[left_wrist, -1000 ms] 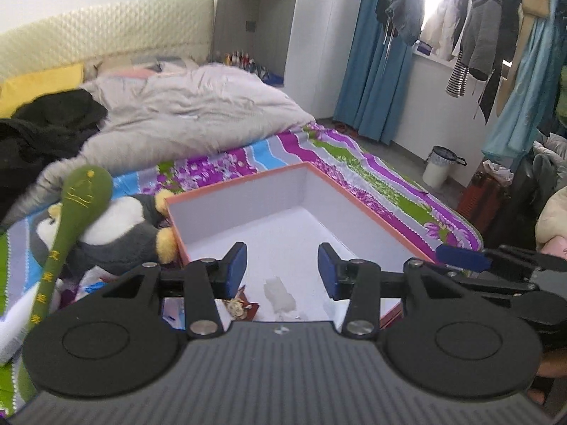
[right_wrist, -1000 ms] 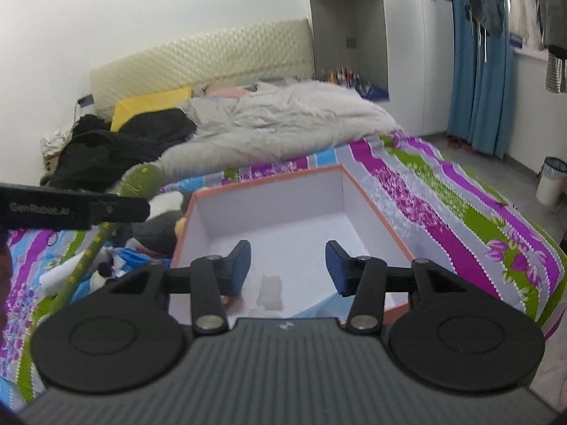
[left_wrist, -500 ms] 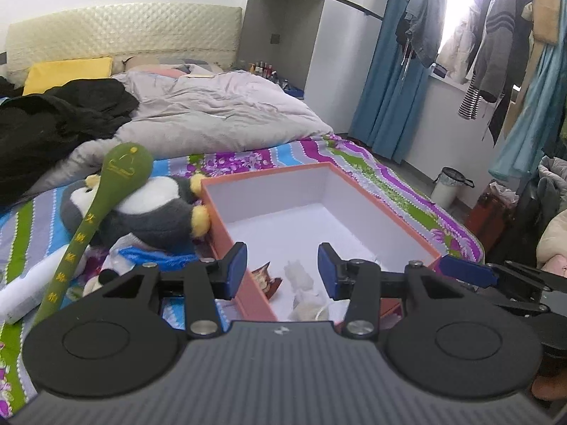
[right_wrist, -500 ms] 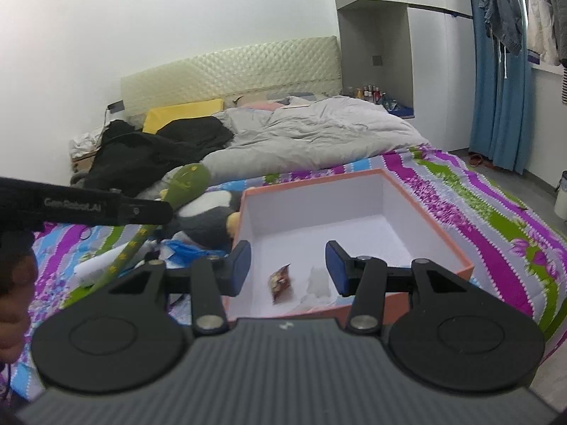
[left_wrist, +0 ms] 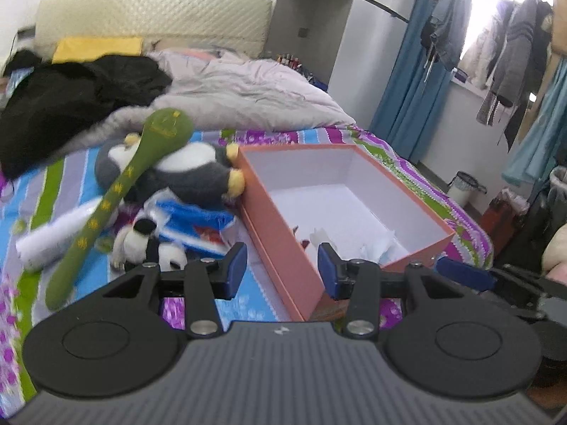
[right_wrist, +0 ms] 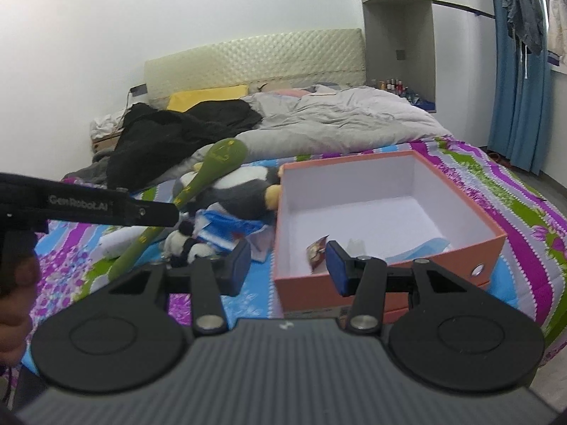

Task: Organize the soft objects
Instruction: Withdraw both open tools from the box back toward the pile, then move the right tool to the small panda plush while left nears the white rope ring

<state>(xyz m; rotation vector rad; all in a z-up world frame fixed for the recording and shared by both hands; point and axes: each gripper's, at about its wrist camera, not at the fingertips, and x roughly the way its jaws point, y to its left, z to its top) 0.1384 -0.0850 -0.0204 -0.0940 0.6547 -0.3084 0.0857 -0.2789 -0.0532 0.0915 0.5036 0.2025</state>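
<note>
Soft toys: a grey and white plush penguin (left_wrist: 191, 173) lies on the bed just left of the box, one yellow foot touching the box wall; a long green plush club (left_wrist: 117, 191) leans across it; a small black and white plush (left_wrist: 149, 244) sits nearer the camera, beside a blue and white packet (left_wrist: 195, 223)
Box: an open orange box (left_wrist: 283, 248) with a white inside stands on the bed; a small dark wrapper (right_wrist: 316, 249), a clear scrap and some pale blue paper lie at its near end
Left gripper (left_wrist: 281, 271): fingers spread, holding nothing, hovering over the near left corner of the box
Right gripper (right_wrist: 288, 264): fingers spread and empty too, over the near wall of the box (its tip also shows at the right edge of the left wrist view)
Bed: a striped floral sheet (right_wrist: 524, 209) under everything, with a rumpled grey duvet (right_wrist: 340, 120), a heap of black clothing (right_wrist: 170, 138) and a yellow pillow (right_wrist: 209, 95) farther back
Room: blue curtains (right_wrist: 521, 81) and hanging clothes at the right
</note>
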